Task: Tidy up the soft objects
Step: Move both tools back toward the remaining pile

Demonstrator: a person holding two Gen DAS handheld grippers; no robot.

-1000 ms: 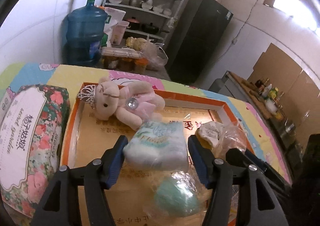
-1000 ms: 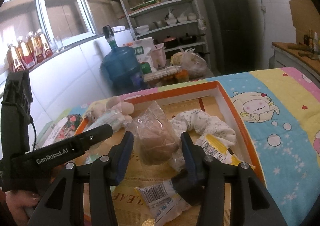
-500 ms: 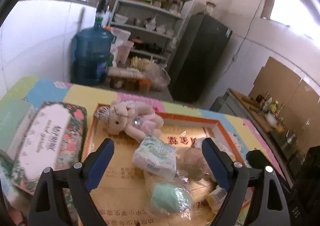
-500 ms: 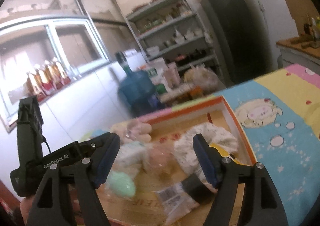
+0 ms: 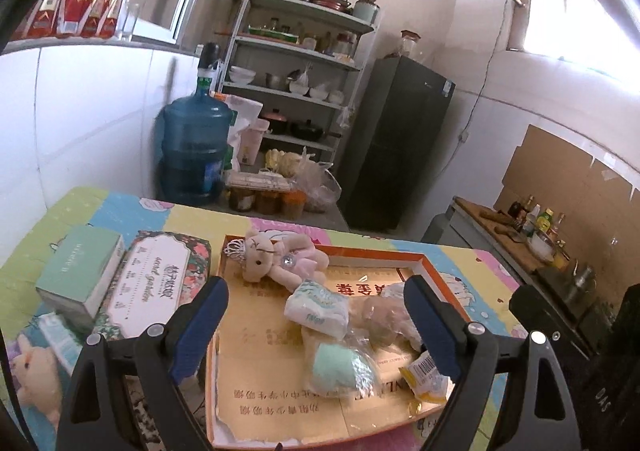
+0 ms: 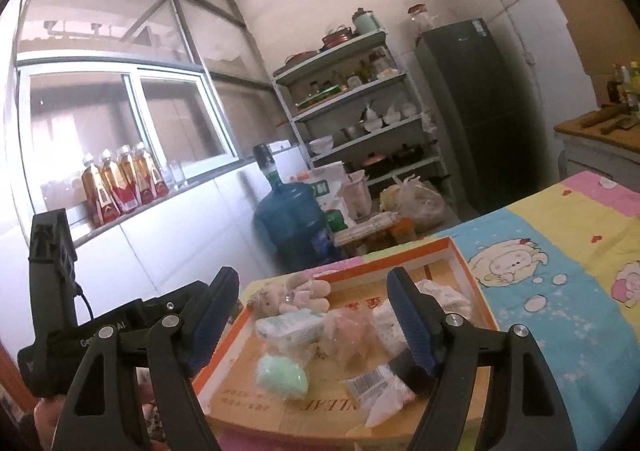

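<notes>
Above the orange tray (image 5: 424,260), both grippers' jaws, earlier clamping the tissue pack (image 5: 318,308) and bagged toy (image 6: 352,335), now gape empty.

On the desk (image 5: 120,207) lies a shallow box (image 5: 424,263). In the box, a plush bear (image 5: 276,259) lies along the far edge; nearer, a tissue pack (image 5: 318,307), then a bagged sponge (image 5: 336,367). Right of the tissue pack sits a bagged bun (image 5: 384,317), with a barcoded packet (image 5: 426,373) nearer still. Left of the box, on the desk, stand 2 cartons (image 5: 156,283) side by side. Behind the desk stand a water jug (image 5: 194,147), a shelf rack (image 5: 296,91) and a fridge (image 5: 400,139).
</notes>
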